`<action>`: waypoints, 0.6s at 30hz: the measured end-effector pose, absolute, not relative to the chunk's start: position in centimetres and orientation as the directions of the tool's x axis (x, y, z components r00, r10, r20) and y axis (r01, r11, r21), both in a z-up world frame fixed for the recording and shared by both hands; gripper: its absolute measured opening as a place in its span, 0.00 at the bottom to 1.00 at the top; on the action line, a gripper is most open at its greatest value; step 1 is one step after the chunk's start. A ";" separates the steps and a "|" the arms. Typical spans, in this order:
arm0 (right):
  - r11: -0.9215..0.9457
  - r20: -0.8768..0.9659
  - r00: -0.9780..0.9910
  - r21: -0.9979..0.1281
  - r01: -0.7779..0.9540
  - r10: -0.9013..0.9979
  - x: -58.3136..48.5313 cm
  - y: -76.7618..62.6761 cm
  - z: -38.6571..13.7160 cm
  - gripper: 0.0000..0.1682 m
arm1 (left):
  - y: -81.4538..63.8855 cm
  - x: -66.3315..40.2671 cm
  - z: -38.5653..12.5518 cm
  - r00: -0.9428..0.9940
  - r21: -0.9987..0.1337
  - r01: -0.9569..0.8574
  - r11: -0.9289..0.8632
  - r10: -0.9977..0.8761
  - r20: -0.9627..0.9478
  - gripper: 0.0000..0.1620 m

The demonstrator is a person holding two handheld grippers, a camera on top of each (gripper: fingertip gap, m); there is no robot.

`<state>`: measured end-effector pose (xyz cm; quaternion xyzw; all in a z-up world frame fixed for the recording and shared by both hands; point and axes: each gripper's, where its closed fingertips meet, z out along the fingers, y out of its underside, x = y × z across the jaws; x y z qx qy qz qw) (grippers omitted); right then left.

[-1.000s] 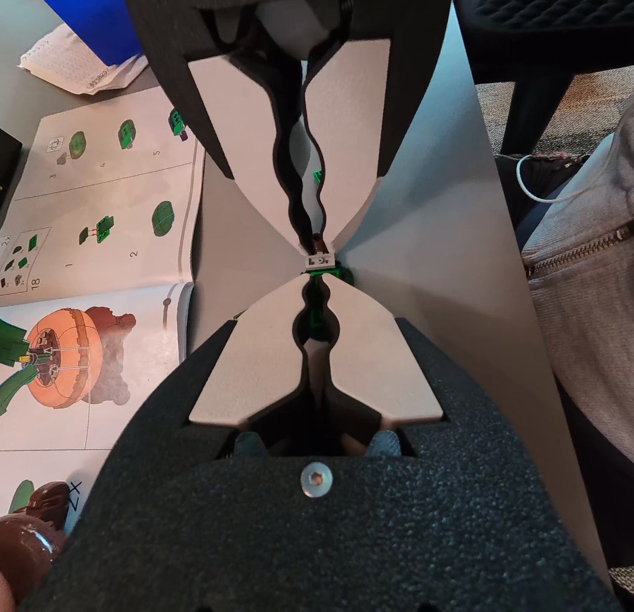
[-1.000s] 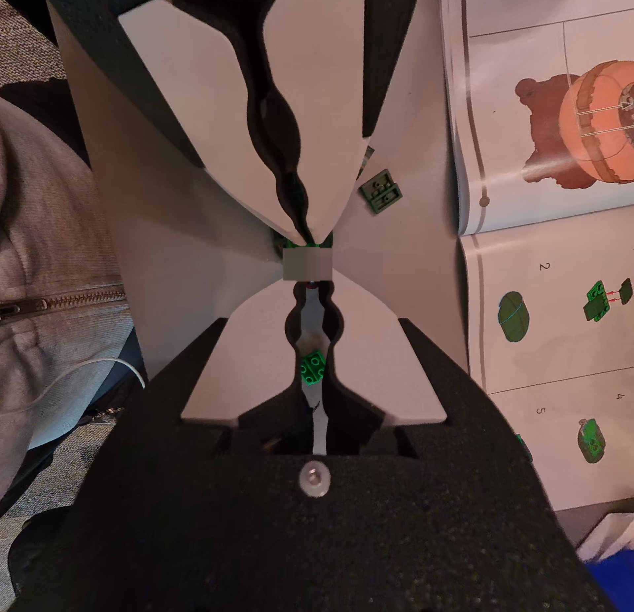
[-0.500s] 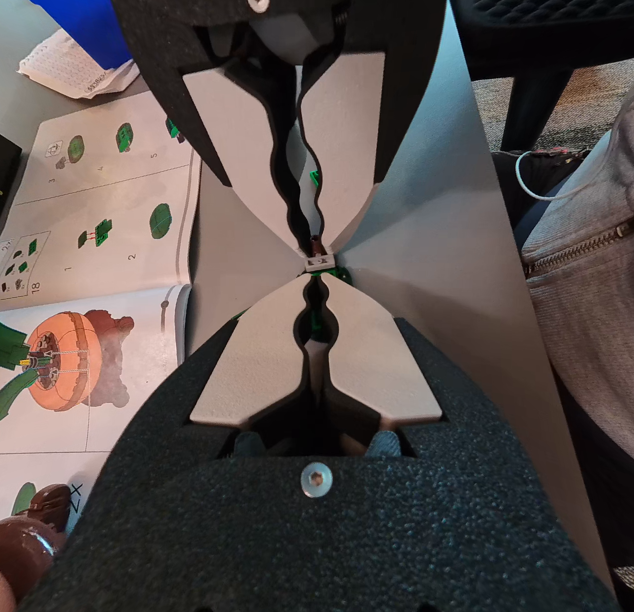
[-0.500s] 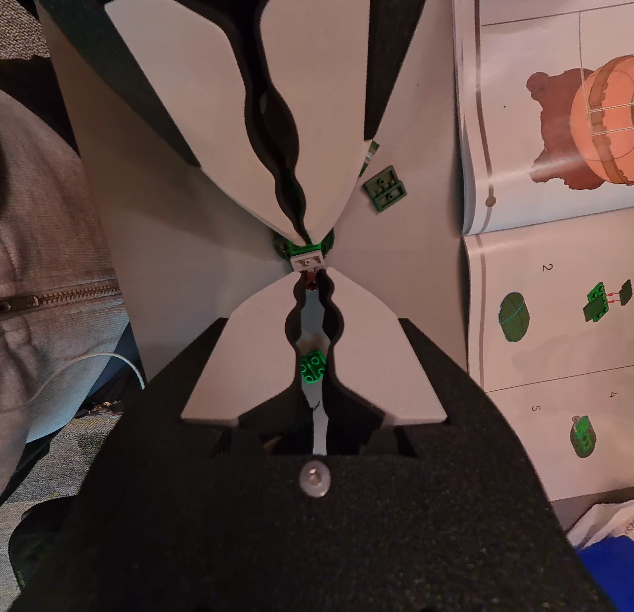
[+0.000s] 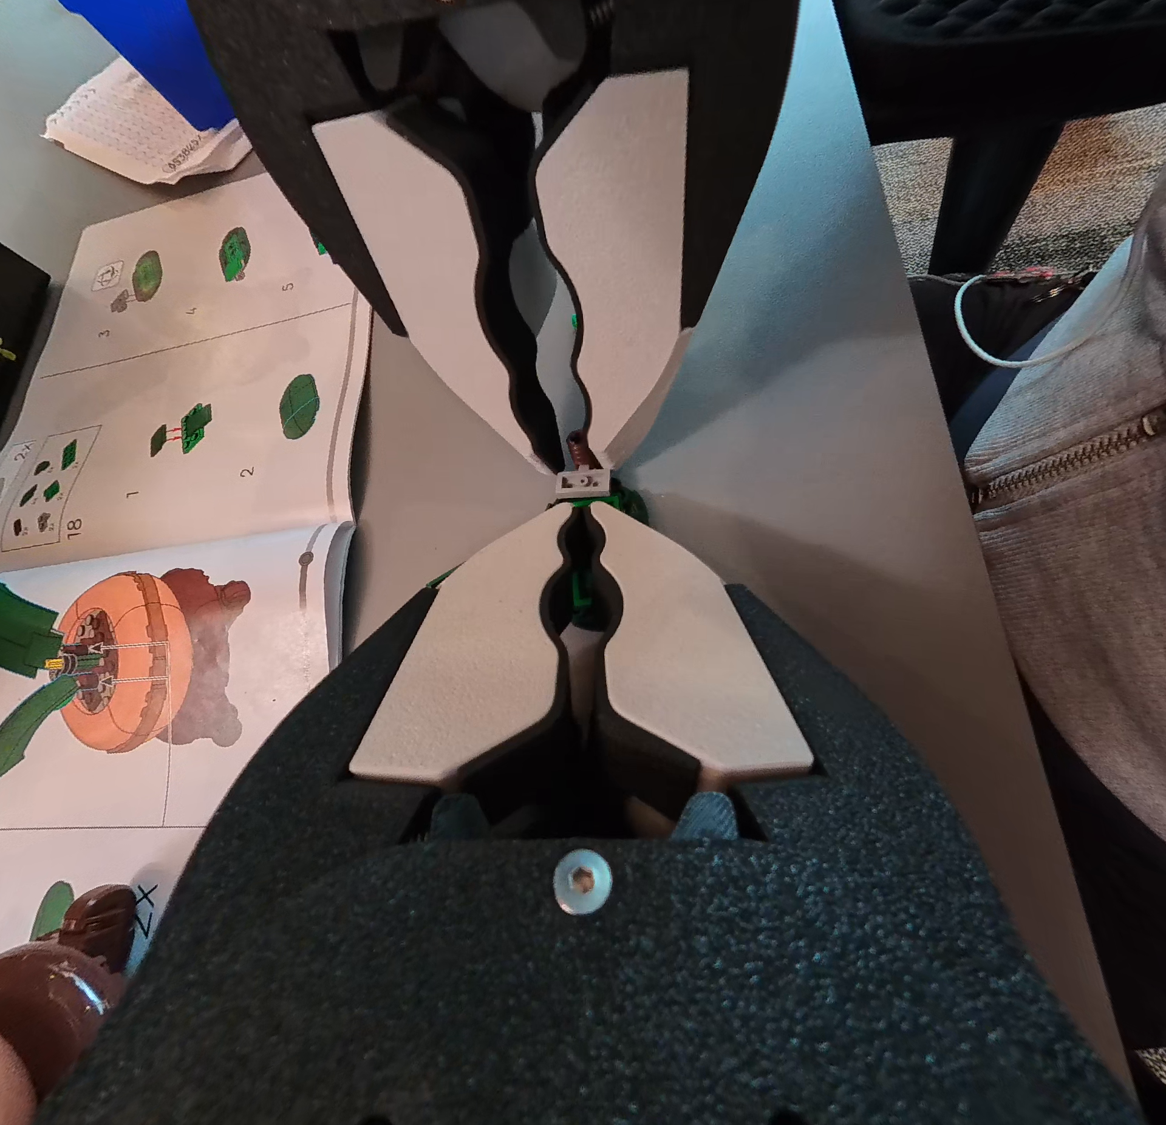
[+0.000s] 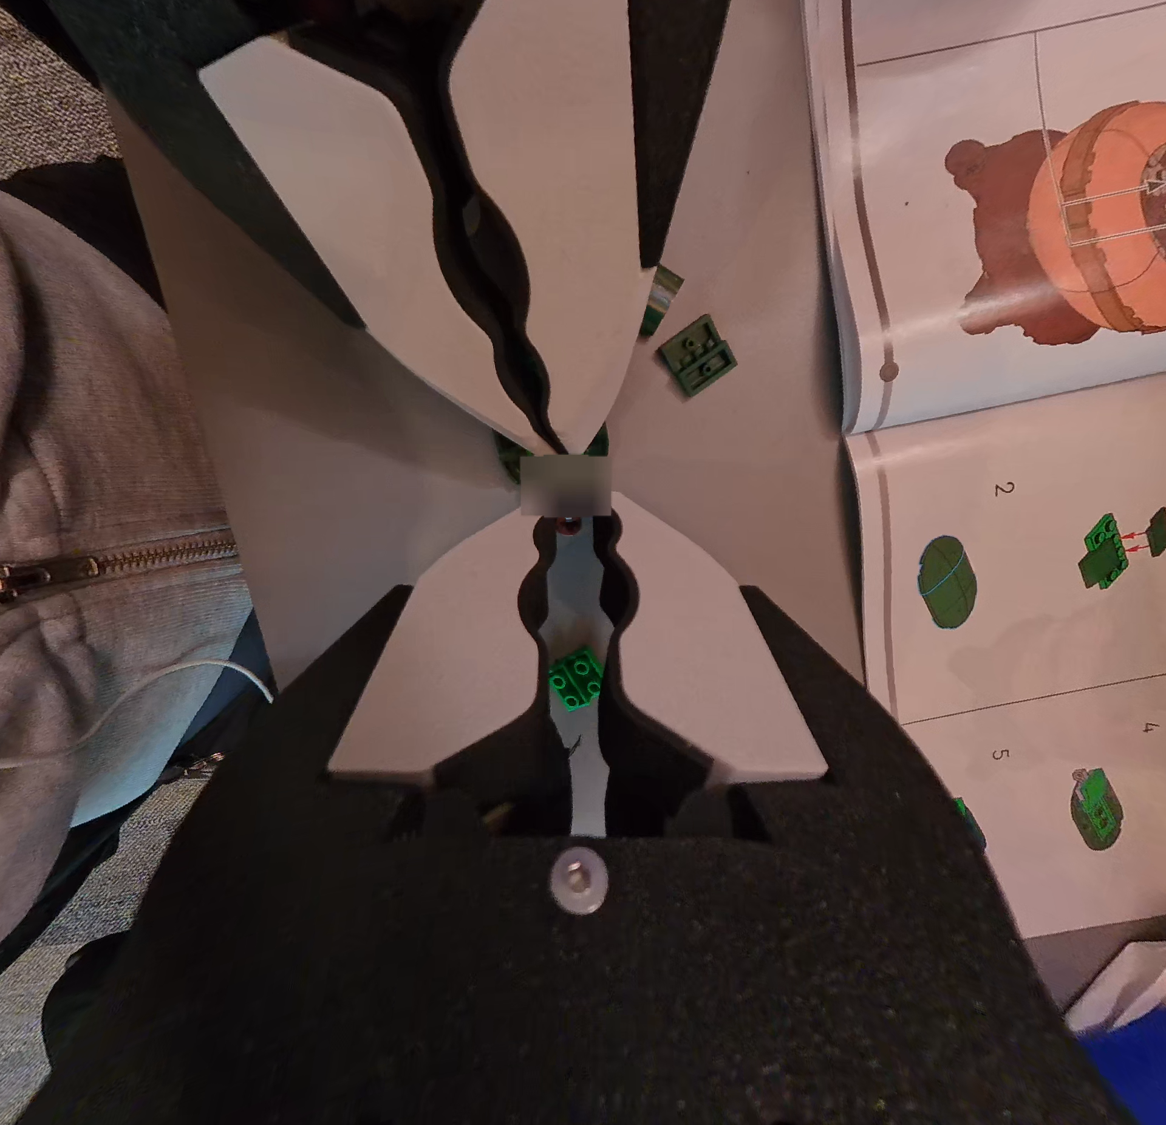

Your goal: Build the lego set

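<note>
Now, at frame centre, we pinch a green piece [image 5: 590,596] in the left gripper [image 5: 582,514] against a small grey plate [image 5: 583,481] carried by the right gripper [image 6: 571,527], whose fingers are pressed on its brown stub [image 5: 575,452]. Compared with a second ago the plate sits squarer on the green, so we judge it nearly seated. Loose green plates [image 6: 698,355] lie beside the manual [image 5: 189,401], left.

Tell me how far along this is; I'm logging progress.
Done: a grey piece sits on the green part. In hand: the left gripper clamps that part; the right gripper holds a brown piece against it. Left: dark green plate and bright green brick lie loose.
</note>
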<state>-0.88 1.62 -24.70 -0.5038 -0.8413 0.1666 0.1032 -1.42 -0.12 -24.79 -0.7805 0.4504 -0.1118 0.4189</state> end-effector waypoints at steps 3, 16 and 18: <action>0.446 0.010 -0.479 -0.385 0.808 0.878 -0.7 1.7 -24.5 0.07 | -0.1 -1.4 -24.8 0.569 -0.755 -0.609 -0.243 -0.797 -0.203 0.00; 0.440 -0.027 -0.505 -0.453 0.775 0.862 -0.8 1.4 -24.2 0.05 | -0.2 -1.4 -24.8 0.569 -0.755 -0.609 -0.242 -0.797 -0.203 0.00; 0.471 -0.029 -0.536 -0.439 0.765 0.843 -0.9 1.3 -24.2 0.05 | -0.2 -1.4 -24.8 0.566 -0.754 -0.612 -0.238 -0.798 -0.207 0.00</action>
